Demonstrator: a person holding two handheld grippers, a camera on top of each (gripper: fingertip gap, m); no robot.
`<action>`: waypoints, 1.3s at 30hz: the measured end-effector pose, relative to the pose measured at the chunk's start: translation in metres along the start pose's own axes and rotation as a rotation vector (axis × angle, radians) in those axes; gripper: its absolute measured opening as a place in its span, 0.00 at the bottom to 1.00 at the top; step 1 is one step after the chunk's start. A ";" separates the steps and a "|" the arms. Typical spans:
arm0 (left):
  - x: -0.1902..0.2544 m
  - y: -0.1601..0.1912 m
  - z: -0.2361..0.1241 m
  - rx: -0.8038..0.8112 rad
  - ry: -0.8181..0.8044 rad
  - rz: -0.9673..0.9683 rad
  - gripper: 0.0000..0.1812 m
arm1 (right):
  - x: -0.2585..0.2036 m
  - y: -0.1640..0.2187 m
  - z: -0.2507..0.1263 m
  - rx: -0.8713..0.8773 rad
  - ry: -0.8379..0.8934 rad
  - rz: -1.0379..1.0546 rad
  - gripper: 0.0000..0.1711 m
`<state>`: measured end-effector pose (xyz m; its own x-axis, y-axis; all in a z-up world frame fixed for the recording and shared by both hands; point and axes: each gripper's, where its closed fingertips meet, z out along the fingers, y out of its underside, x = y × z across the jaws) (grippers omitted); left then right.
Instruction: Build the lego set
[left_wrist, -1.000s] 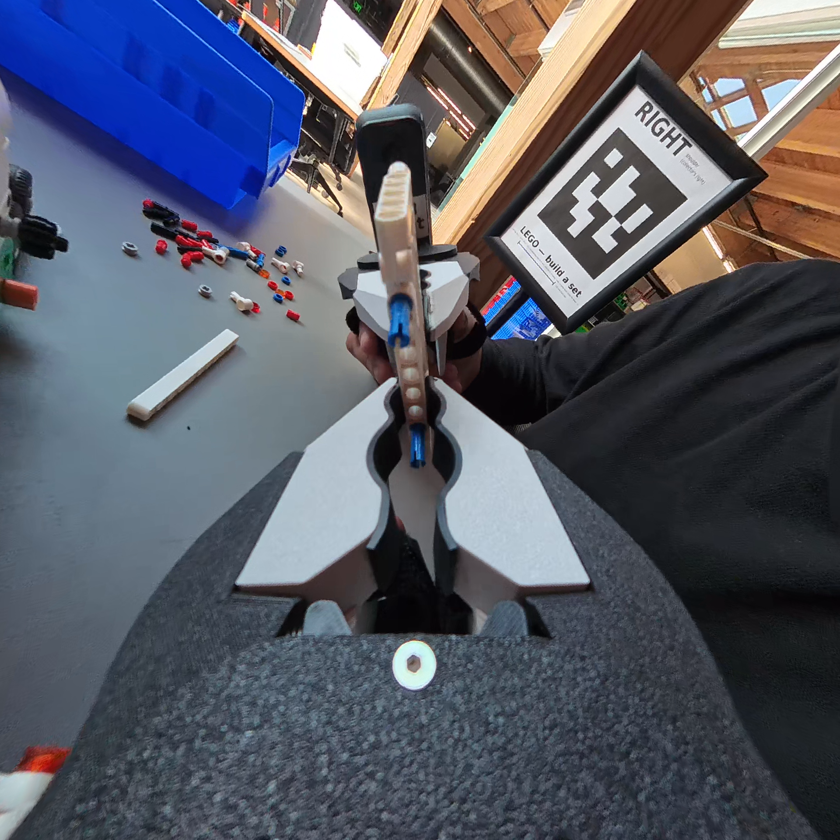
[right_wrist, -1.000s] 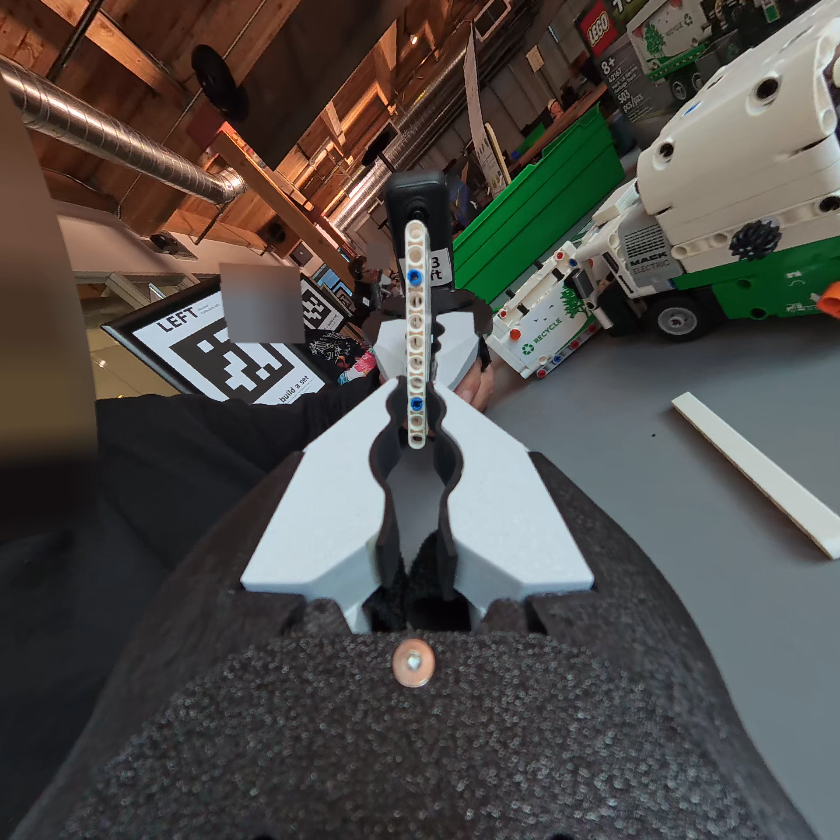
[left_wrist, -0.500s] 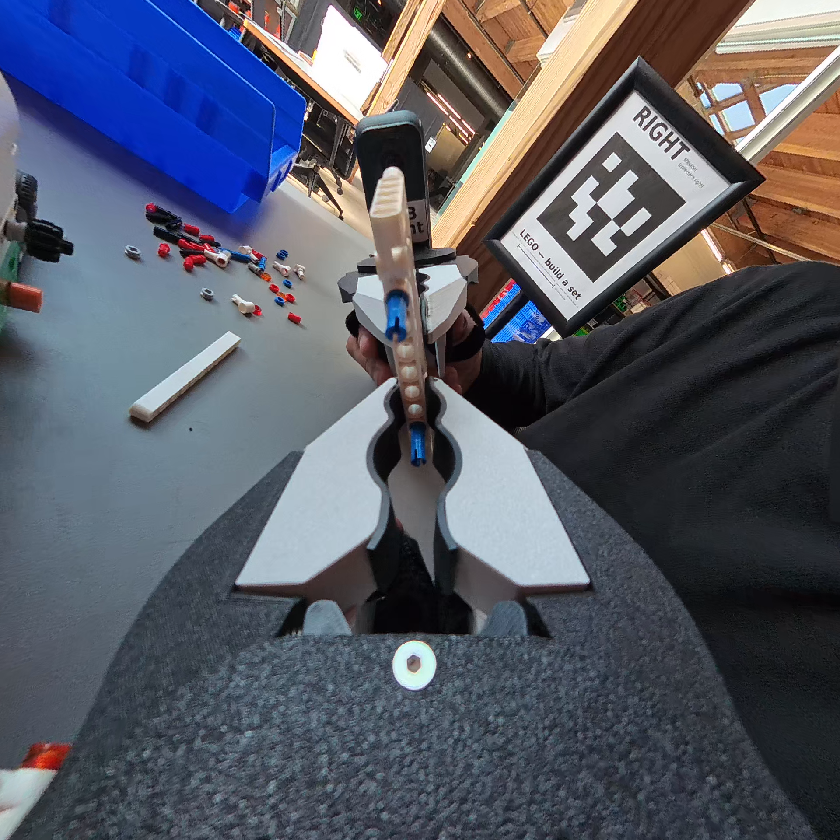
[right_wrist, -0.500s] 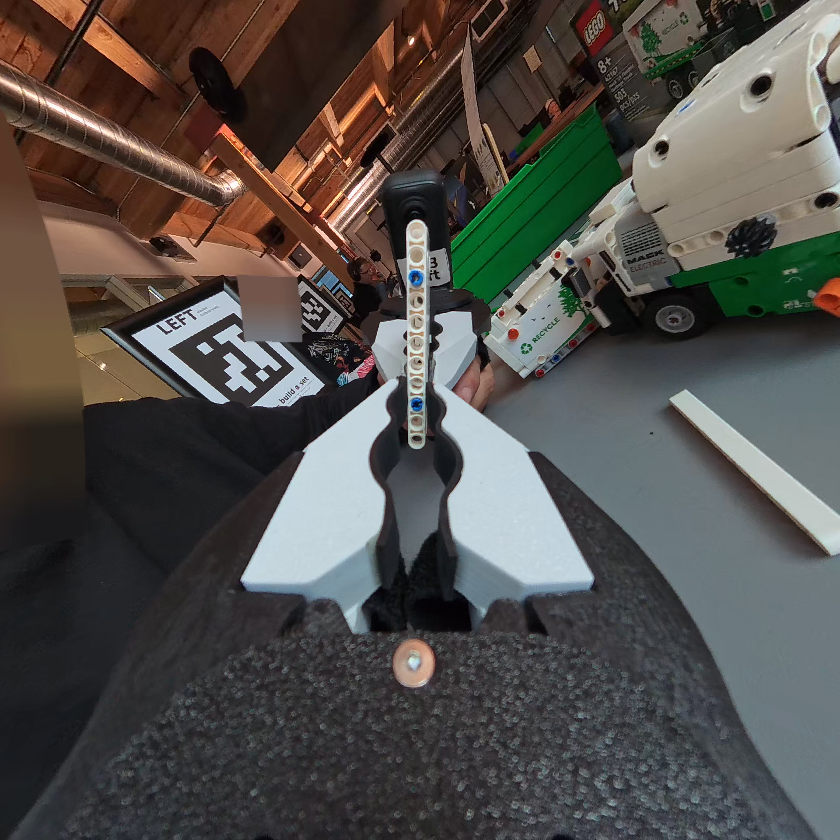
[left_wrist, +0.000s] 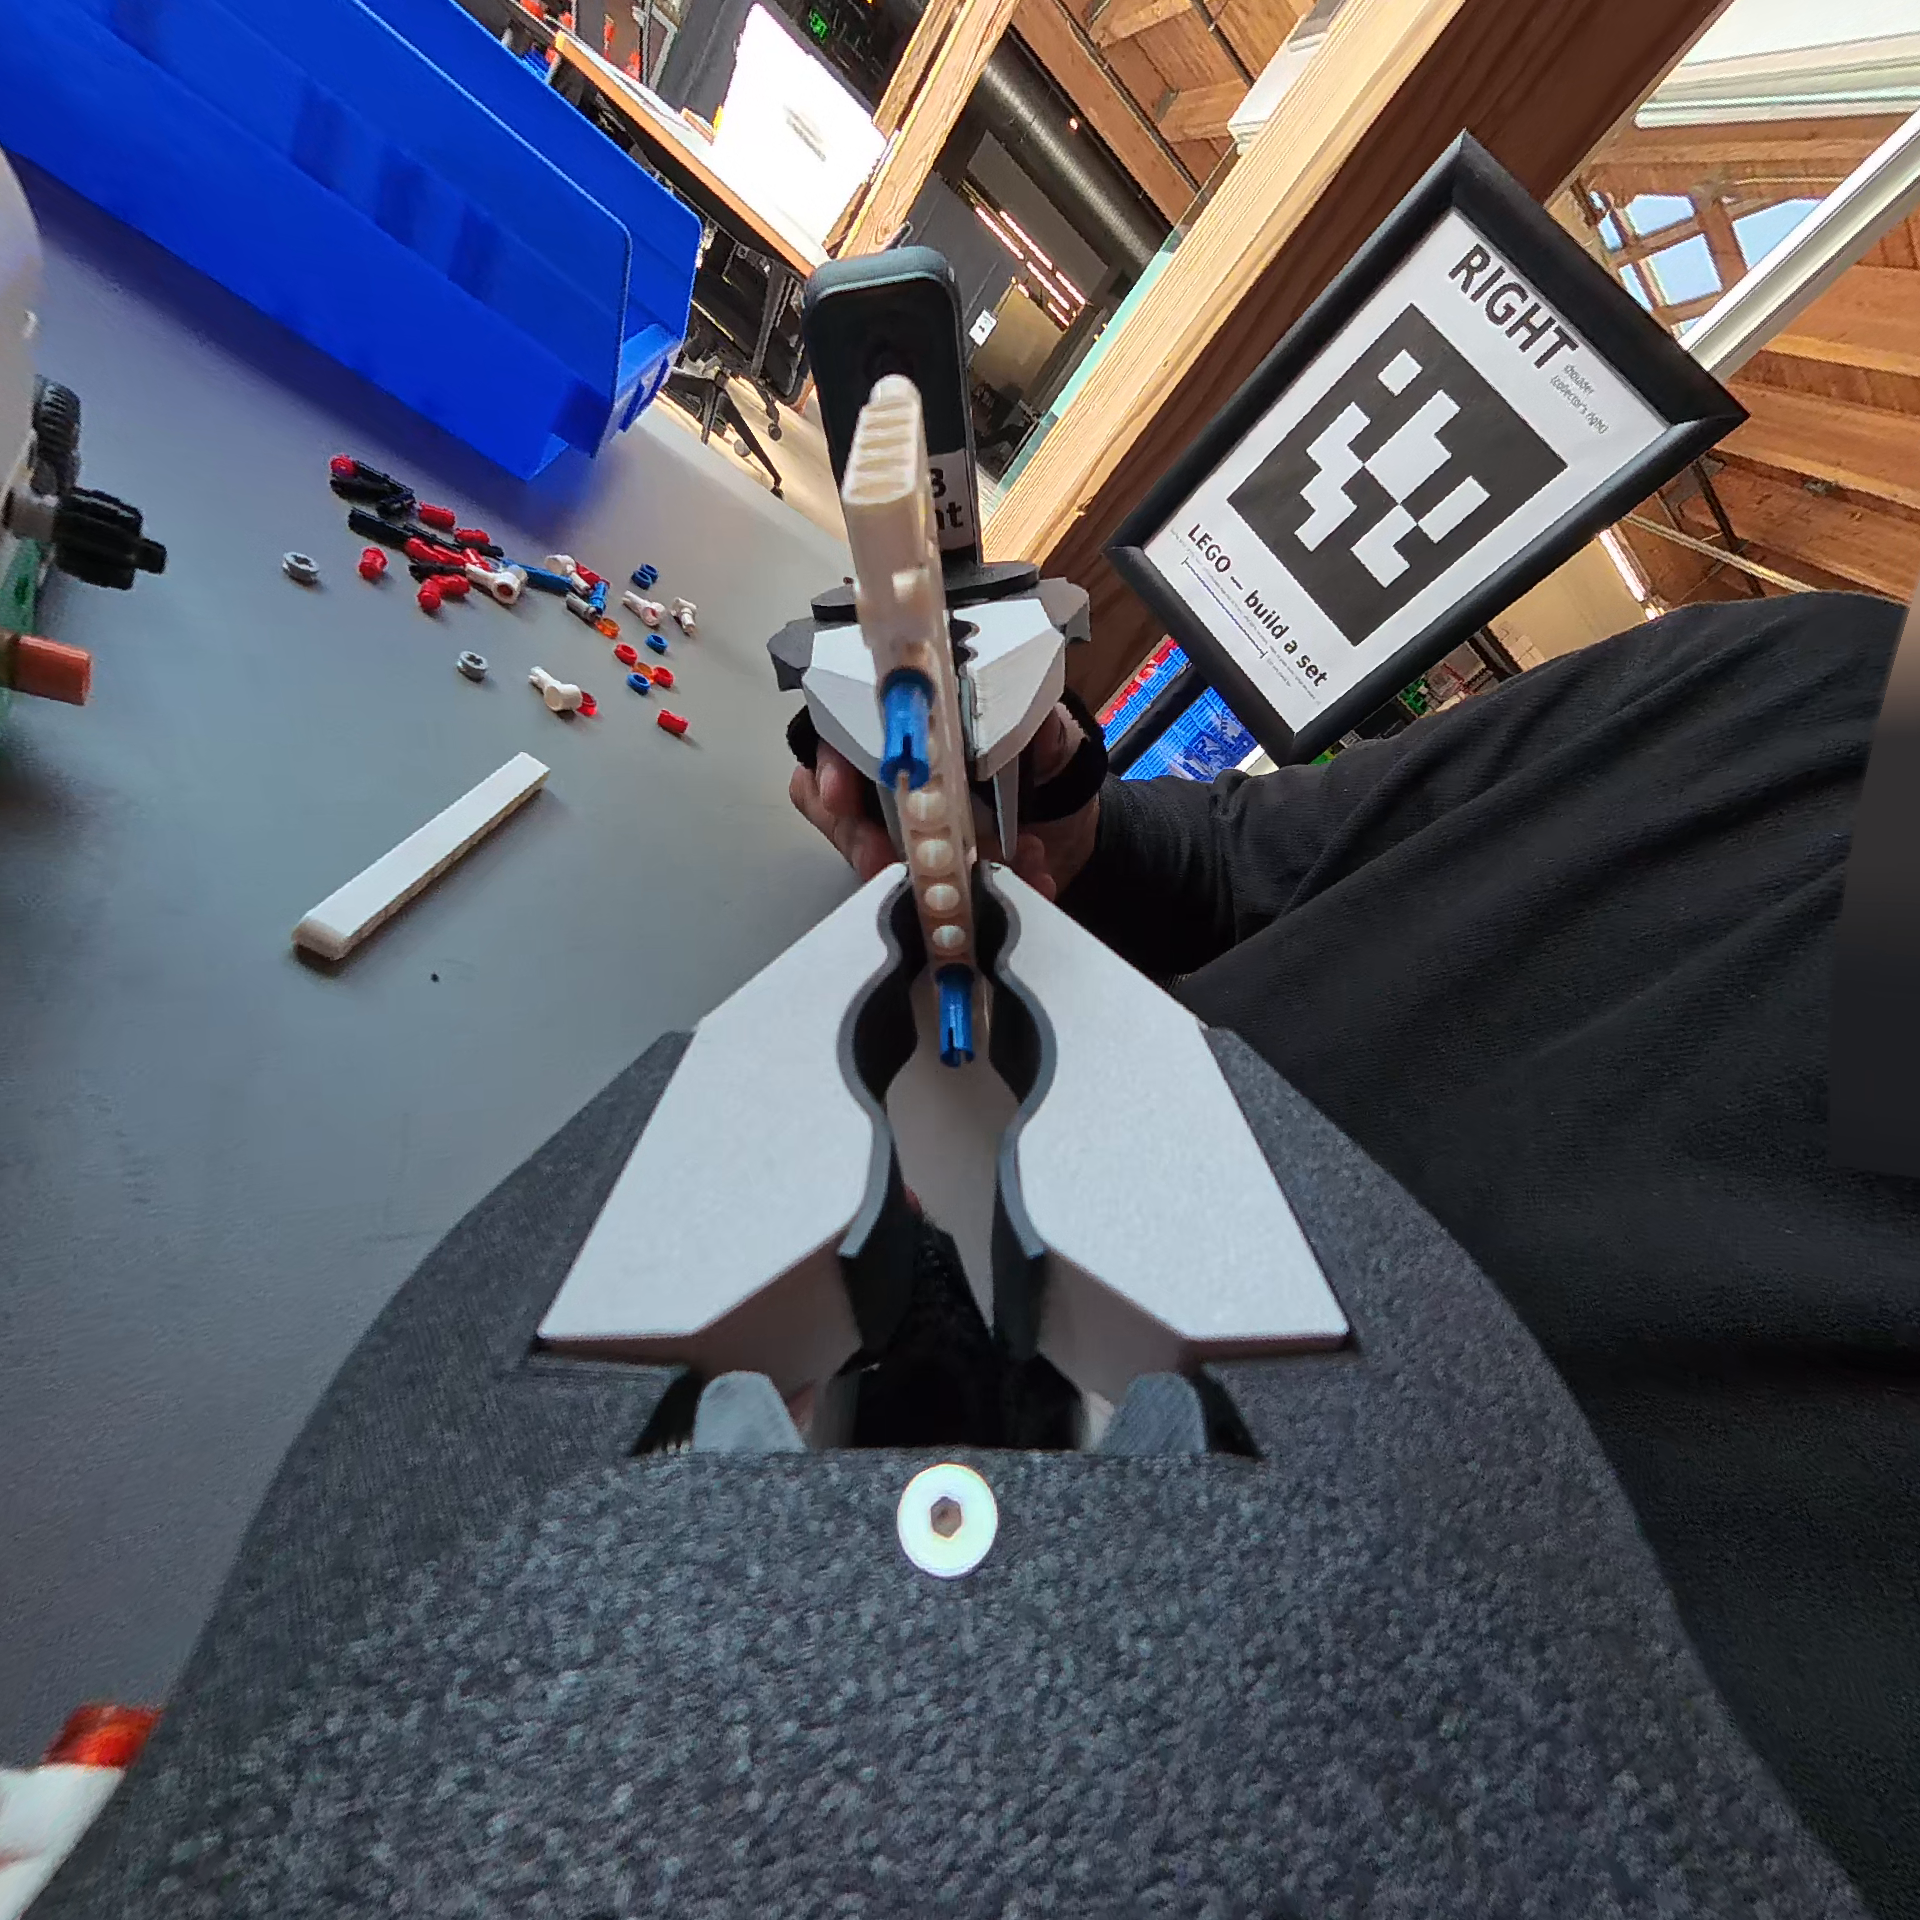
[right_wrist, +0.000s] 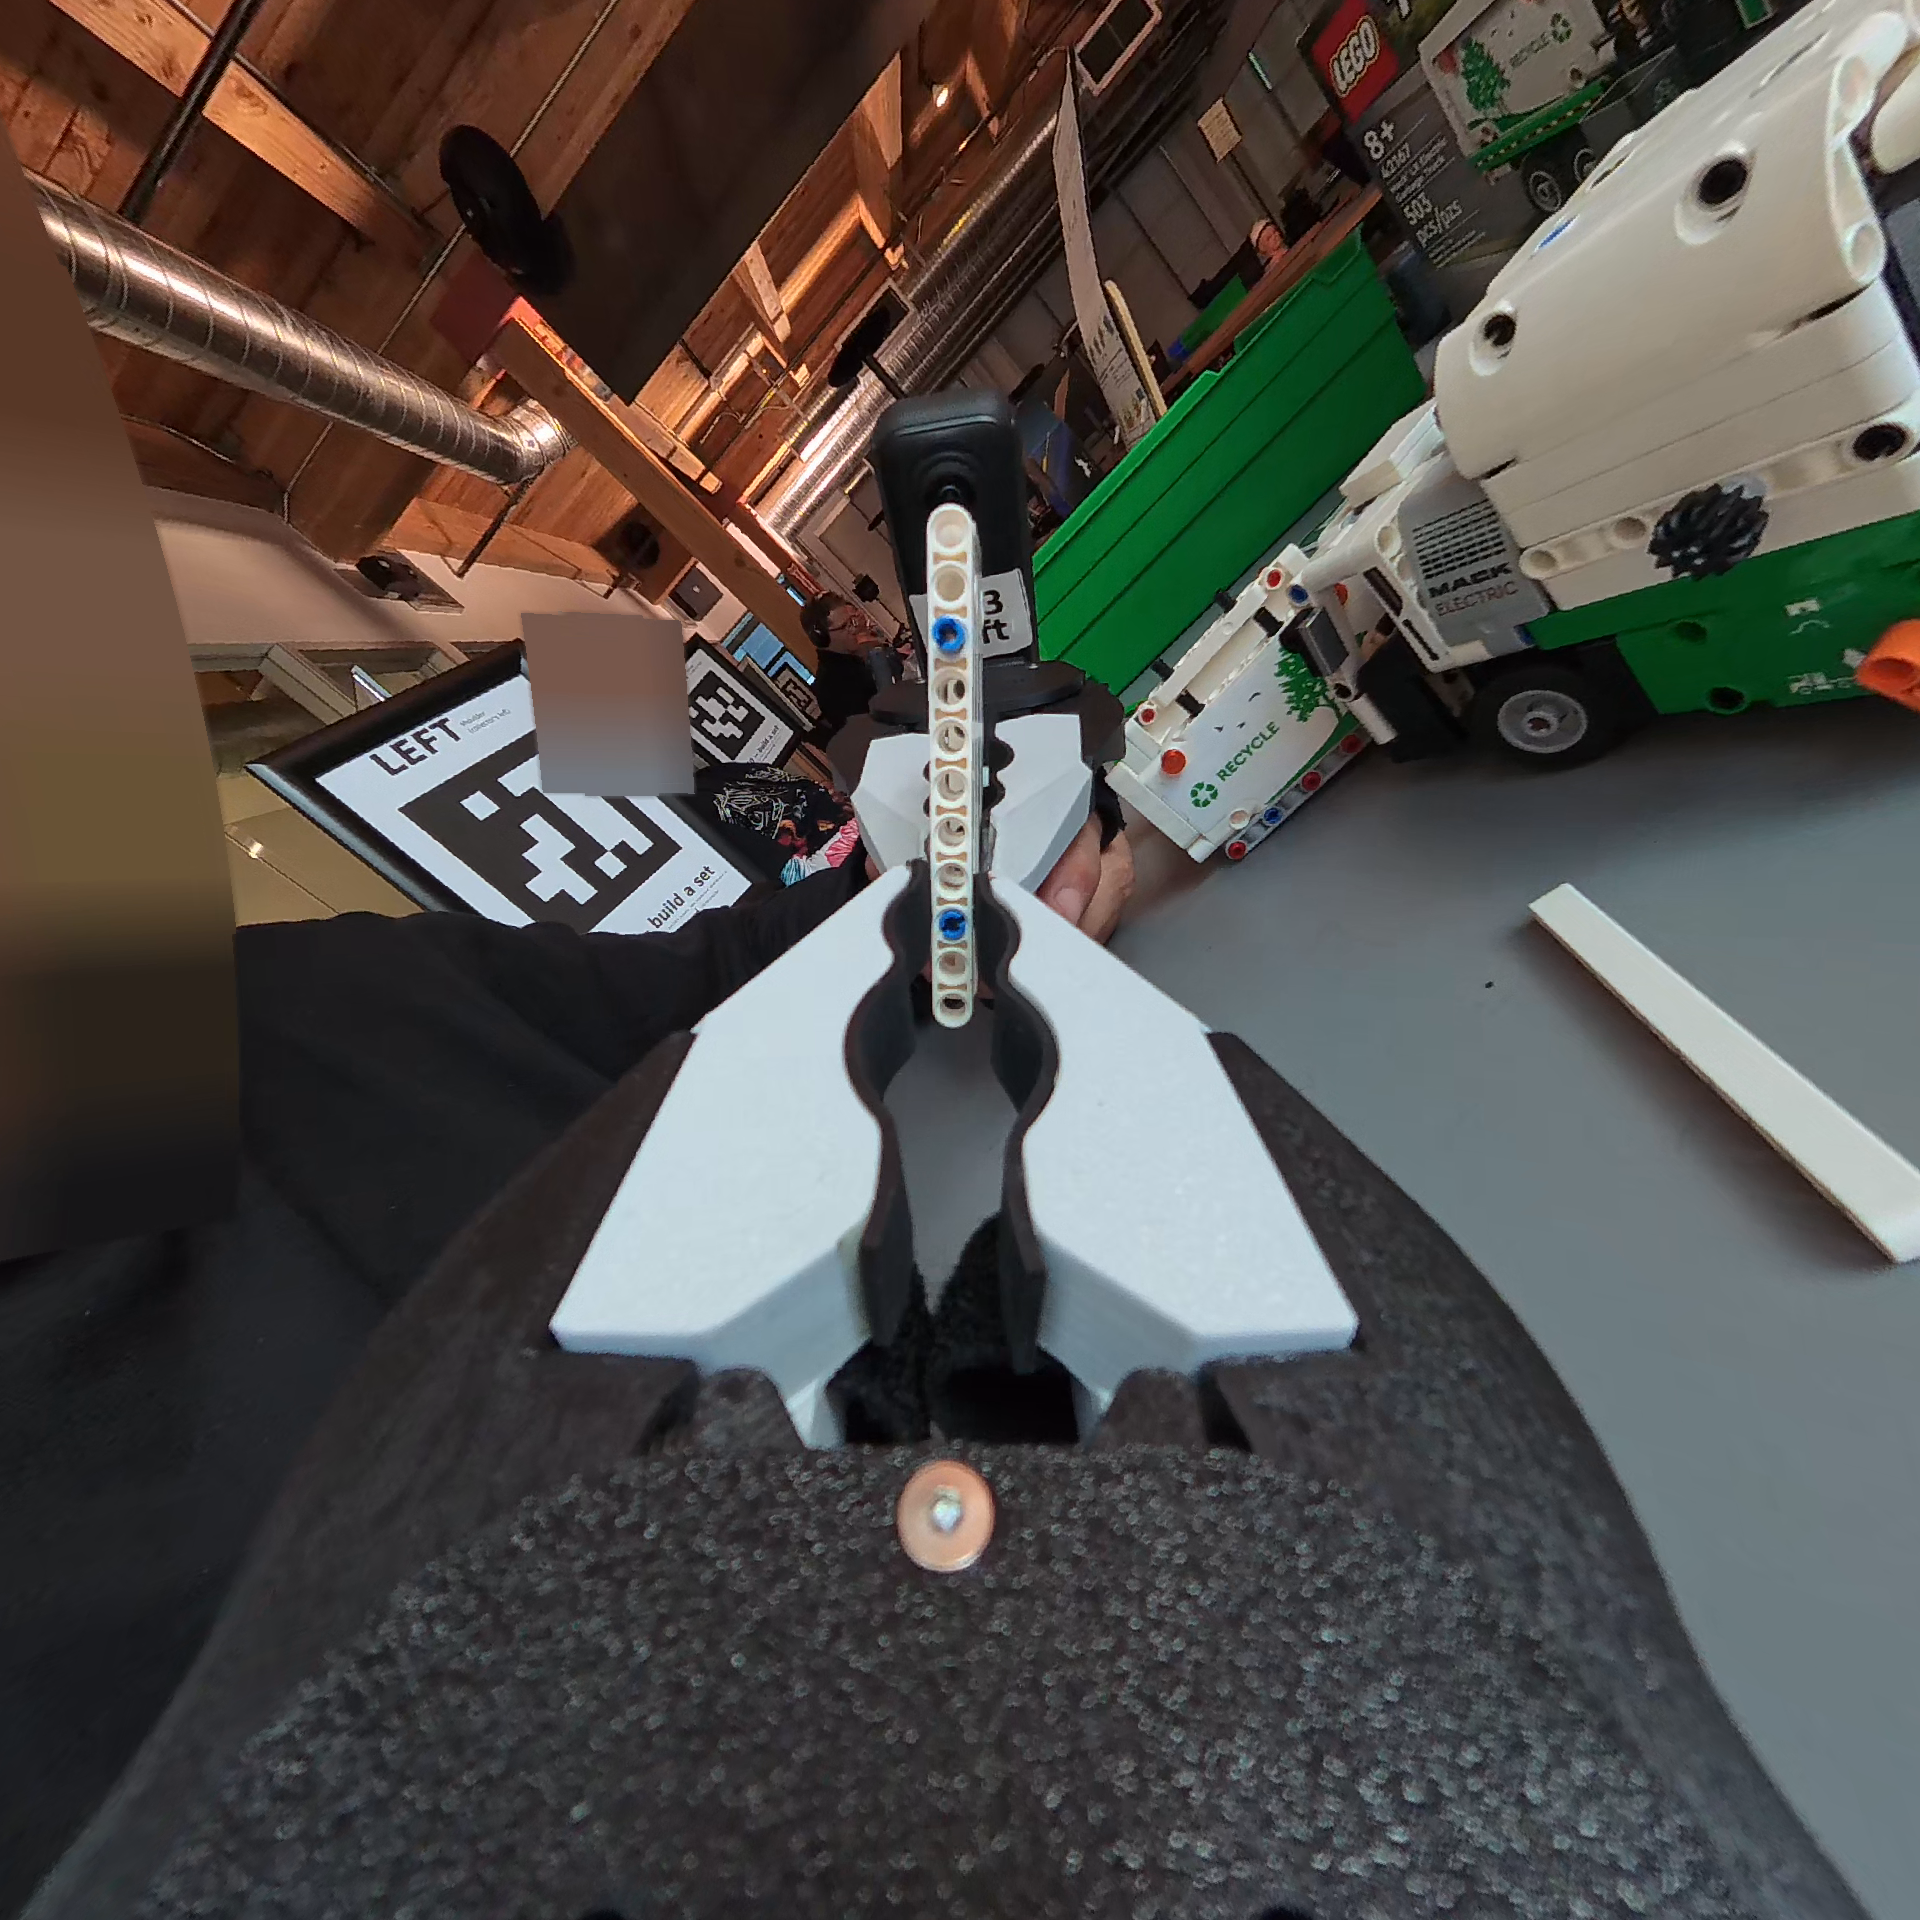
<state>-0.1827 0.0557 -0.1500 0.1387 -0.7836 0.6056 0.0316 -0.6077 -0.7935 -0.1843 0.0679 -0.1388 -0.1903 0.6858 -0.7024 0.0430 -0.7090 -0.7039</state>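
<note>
We clamp both the left gripper (left_wrist: 943, 914) and right gripper (right_wrist: 954, 914) on one holed cream beam (left_wrist: 914, 665) carrying blue pins (left_wrist: 902, 732), raised above the smooth grey desk (left_wrist: 260, 1039) near ribbed blue bins (left_wrist: 343, 208).

A smooth dark-grey tabletop (left_wrist: 260, 1039) carries scattered small red, blue and black plastic pins (left_wrist: 499, 592), a flat white plastic strip (left_wrist: 421, 855), a blue plastic bin (left_wrist: 343, 218) and a white-and-green brick-built truck (right_wrist: 1621, 499).
</note>
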 end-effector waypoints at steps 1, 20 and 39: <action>0.000 0.000 0.000 0.001 0.000 -0.001 0.02 | 0.000 0.000 0.000 0.000 0.000 0.002 0.03; -0.004 -0.022 -0.014 0.123 -0.029 0.036 0.04 | 0.005 -0.014 -0.011 0.082 -0.023 0.079 0.03; 0.000 -0.025 -0.016 0.153 0.028 -0.040 0.03 | 0.002 -0.013 -0.009 0.075 -0.033 0.063 0.03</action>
<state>-0.1995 0.0694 -0.1292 0.1069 -0.7639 0.6364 0.1870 -0.6132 -0.7675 -0.1763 0.0803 -0.1323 -0.2222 0.6344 -0.7404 -0.0178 -0.7619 -0.6474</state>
